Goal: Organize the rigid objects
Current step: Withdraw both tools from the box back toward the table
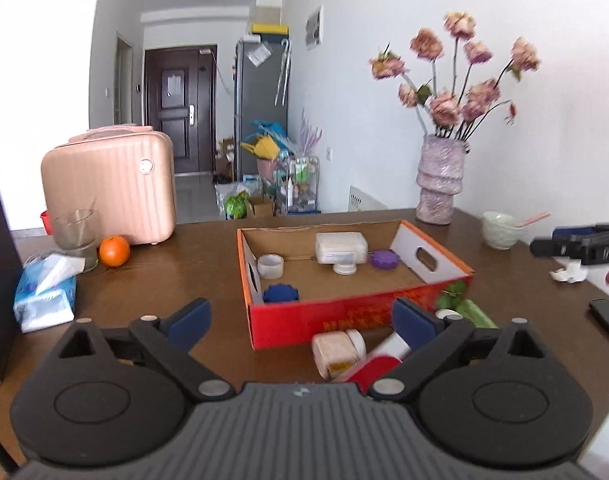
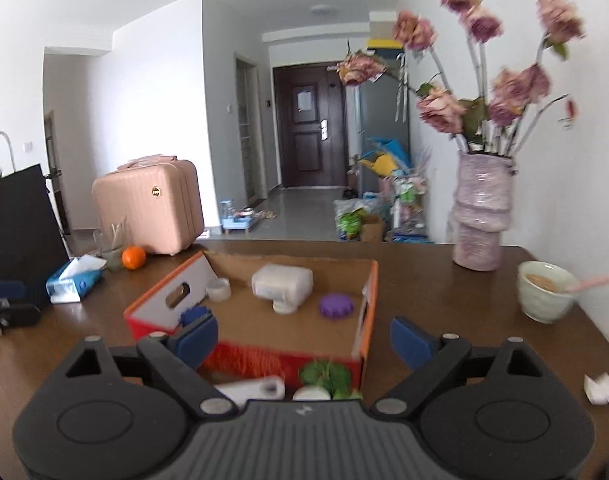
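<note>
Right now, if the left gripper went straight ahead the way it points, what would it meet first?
Probably the near red wall of the cardboard box, which lies centred between the open jaws of the left gripper. The white jar on its side lies nearer but slightly right of that line; depth is hard to judge.

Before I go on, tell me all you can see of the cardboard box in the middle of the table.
The cardboard box is a shallow open tray, red printed outside with orange rims, plain brown inside, white end walls with an oval handle slot each. It sits flat on the brown table. Inside lie a tape roll, a white bottle on its side, a purple cap and a blue cap in the near corner. A jar and green leaves lie against or close to its near wall.
</note>
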Demonstrator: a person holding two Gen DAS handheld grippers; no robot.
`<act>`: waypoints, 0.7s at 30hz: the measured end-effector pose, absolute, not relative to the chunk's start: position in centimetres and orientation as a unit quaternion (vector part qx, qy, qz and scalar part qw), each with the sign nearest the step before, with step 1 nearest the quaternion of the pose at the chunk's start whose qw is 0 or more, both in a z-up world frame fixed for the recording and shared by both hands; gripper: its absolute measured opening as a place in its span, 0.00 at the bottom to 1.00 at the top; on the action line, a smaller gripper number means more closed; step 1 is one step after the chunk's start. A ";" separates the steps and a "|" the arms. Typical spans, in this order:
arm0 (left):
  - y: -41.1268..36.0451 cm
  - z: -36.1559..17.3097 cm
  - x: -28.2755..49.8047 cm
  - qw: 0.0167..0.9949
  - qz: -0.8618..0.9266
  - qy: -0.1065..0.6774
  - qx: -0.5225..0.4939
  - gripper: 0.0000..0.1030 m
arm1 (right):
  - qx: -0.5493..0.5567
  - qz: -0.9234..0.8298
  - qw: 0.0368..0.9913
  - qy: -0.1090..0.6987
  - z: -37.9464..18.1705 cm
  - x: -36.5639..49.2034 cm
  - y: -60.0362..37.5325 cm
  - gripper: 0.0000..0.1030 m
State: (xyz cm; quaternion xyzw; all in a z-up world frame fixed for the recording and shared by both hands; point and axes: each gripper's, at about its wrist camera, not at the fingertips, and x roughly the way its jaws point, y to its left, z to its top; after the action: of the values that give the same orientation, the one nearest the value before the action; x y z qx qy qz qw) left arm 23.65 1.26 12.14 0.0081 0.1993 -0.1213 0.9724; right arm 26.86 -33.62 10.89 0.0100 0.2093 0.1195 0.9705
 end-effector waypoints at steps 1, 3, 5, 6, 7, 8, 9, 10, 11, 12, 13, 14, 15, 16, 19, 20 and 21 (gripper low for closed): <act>1.4 11.9 22.3 0.973 -0.122 0.197 0.001 0.97 | 0.007 0.113 0.972 0.204 10.6 25.3 -33.3 0.91; 1.4 11.1 19.6 0.973 -0.129 0.193 -0.007 0.97 | 0.001 0.107 0.976 0.190 9.9 22.5 -32.6 0.91; 1.4 10.3 17.1 0.973 -0.131 0.190 -0.013 0.98 | 0.005 0.110 0.978 0.177 9.2 19.7 -32.1 0.91; 1.4 9.9 16.1 0.972 -0.132 0.193 -0.014 0.98 | 0.013 0.112 0.979 0.169 8.8 18.3 -31.9 0.91; 1.3 9.4 15.2 0.971 -0.134 0.197 -0.013 0.98 | 0.021 0.117 0.980 0.160 8.2 17.0 -31.7 0.91; 1.1 8.8 14.1 0.971 -0.137 0.198 -0.008 0.98 | 0.022 0.123 0.980 0.153 7.5 15.8 -31.4 0.92; 1.1 8.2 13.2 0.971 -0.139 0.197 -0.003 0.99 | 0.021 0.128 0.981 0.147 6.8 14.8 -31.2 0.96; 1.0 7.5 12.2 0.971 -0.137 0.197 0.001 0.99 | 0.014 0.131 0.981 0.144 5.8 13.7 -30.8 0.99; 0.9 6.8 11.4 0.971 -0.134 0.197 0.004 0.99 | 0.007 0.130 0.981 0.144 5.0 12.9 -30.3 1.00; 0.9 6.2 10.8 0.971 -0.131 0.201 0.006 0.99 | -0.002 0.129 0.980 0.150 4.0 12.1 -29.8 1.00; 0.8 5.5 10.2 0.970 -0.130 0.206 0.005 0.99 | -0.010 0.129 0.979 0.157 3.3 11.6 -29.3 1.00; 0.8 4.8 9.6 0.968 -0.131 0.214 0.005 0.99 | -0.018 0.131 0.978 0.163 2.6 11.1 -29.0 1.00; 0.8 4.4 9.2 0.966 -0.131 0.221 0.005 0.99 | -0.023 0.132 0.977 0.168 2.0 10.7 -28.8 1.00; 0.7 3.9 8.9 0.965 -0.131 0.226 0.005 0.99 | -0.023 0.131 0.976 0.171 1.4 10.1 -28.6 1.00; 0.7 3.0 8.0 0.965 -0.125 0.229 0.005 0.99 | -0.007 0.130 0.974 0.185 0.2 9.0 -28.8 1.00; 0.6 2.9 7.9 0.965 -0.124 0.230 0.004 0.99 | -0.001 0.130 0.973 0.192 0.0 8.9 -28.9 1.00; 0.5 2.9 7.8 0.965 -0.124 0.231 0.004 0.99 | 0.005 0.127 0.972 0.198 -0.2 8.7 -29.0 1.00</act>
State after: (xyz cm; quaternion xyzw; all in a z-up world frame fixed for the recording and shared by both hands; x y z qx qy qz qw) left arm 7.78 0.54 2.89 0.0035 0.2309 -0.1241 0.9650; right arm 8.74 -28.98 -0.19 0.0046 0.1983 0.1269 0.9719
